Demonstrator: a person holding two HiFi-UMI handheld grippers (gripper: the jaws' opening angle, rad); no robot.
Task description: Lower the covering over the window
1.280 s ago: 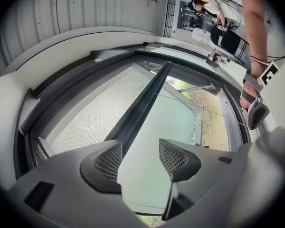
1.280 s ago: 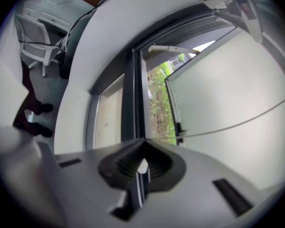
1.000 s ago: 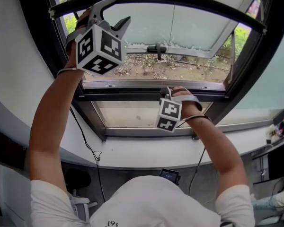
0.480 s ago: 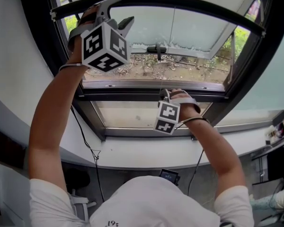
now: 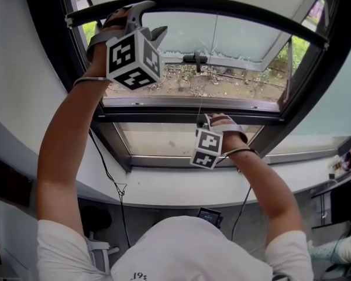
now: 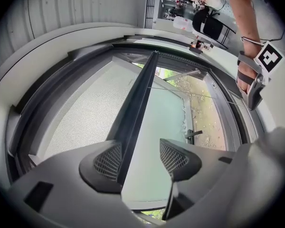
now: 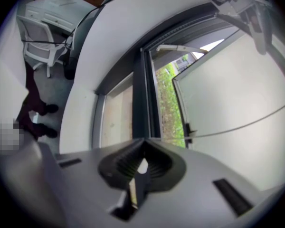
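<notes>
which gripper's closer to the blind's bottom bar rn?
Left. The left gripper has its open jaws either side of the bottom bar. The right gripper is shut, well below the bar in the head view, by the frame rail.

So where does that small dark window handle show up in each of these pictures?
Head view: window handle, top centre, at the lower edge of the frosted pane.
Left gripper view: handle, low and right of centre, on the pane's edge.
Right gripper view: handle, just right of centre, between the pane and the greenery.
Shared landmark: the frosted pane, seen in all three.
</notes>
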